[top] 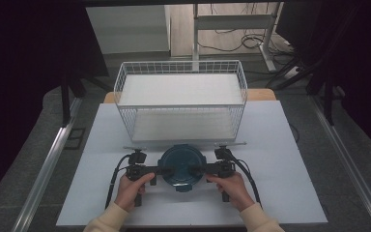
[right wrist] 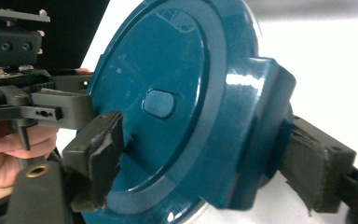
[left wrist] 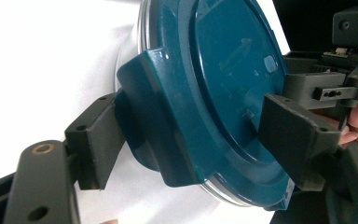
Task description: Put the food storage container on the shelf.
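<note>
A round teal lid (top: 182, 166) sits on a container near the front edge of the table (top: 290, 193), midway between its left and right edges, just in front of a white wire basket (top: 181, 99). The left gripper (top: 166, 170) straddles the lid's left clip, one jaw on top and one outside; whether it presses I cannot tell. The right gripper (top: 198, 169) does likewise at the right clip.

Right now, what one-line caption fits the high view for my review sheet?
Both grippers, left and right, close on a round teal lid before a white wire basket.
</note>
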`<action>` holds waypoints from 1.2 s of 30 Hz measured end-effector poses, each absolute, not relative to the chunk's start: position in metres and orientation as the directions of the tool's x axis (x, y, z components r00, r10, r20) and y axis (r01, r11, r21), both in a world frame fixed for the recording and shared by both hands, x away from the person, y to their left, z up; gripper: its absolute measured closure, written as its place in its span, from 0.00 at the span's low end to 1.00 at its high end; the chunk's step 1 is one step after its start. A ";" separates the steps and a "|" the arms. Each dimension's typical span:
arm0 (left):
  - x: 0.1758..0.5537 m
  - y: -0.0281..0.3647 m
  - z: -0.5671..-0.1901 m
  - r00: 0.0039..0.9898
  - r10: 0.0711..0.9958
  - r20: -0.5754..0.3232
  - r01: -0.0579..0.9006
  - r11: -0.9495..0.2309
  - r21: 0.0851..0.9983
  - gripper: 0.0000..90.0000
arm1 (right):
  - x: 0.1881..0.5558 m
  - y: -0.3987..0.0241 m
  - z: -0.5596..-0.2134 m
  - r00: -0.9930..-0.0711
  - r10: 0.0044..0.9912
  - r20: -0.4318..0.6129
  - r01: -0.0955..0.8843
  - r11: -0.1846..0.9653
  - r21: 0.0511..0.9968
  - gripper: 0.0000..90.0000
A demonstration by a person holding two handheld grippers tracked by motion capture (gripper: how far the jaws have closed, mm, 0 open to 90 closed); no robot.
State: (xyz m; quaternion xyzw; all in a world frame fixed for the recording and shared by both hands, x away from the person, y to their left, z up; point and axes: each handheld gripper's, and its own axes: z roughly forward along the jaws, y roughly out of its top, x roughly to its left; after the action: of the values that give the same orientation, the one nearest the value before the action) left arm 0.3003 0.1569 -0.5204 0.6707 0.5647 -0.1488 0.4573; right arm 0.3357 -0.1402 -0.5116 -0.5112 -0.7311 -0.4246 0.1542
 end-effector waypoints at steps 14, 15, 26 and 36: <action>0.290 0.161 -0.517 0.313 0.602 -0.735 0.879 0.110 0.465 0.39 | 0.329 -0.155 -0.509 -0.391 0.582 0.713 0.890 0.040 0.455 0.39; 0.290 0.162 -0.517 0.312 0.597 -0.739 0.878 0.115 0.464 0.40 | 0.328 -0.156 -0.508 -0.390 0.584 0.712 0.888 0.035 0.458 0.40; 0.282 0.165 -0.509 0.340 0.597 -0.727 0.862 0.111 0.494 0.47 | 0.321 -0.157 -0.504 -0.392 0.583 0.711 0.884 0.025 0.467 0.42; 0.276 0.166 -0.497 0.371 0.616 -0.694 0.839 0.098 0.536 0.47 | 0.317 -0.155 -0.499 -0.432 0.566 0.702 0.863 0.034 0.503 0.43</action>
State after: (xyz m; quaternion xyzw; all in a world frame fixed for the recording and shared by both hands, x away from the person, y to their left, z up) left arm 0.2764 0.1660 -0.4966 0.6621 0.5494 -0.1117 0.4972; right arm 0.3167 -0.1552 -0.4991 -0.5092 -0.7018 -0.4728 0.1573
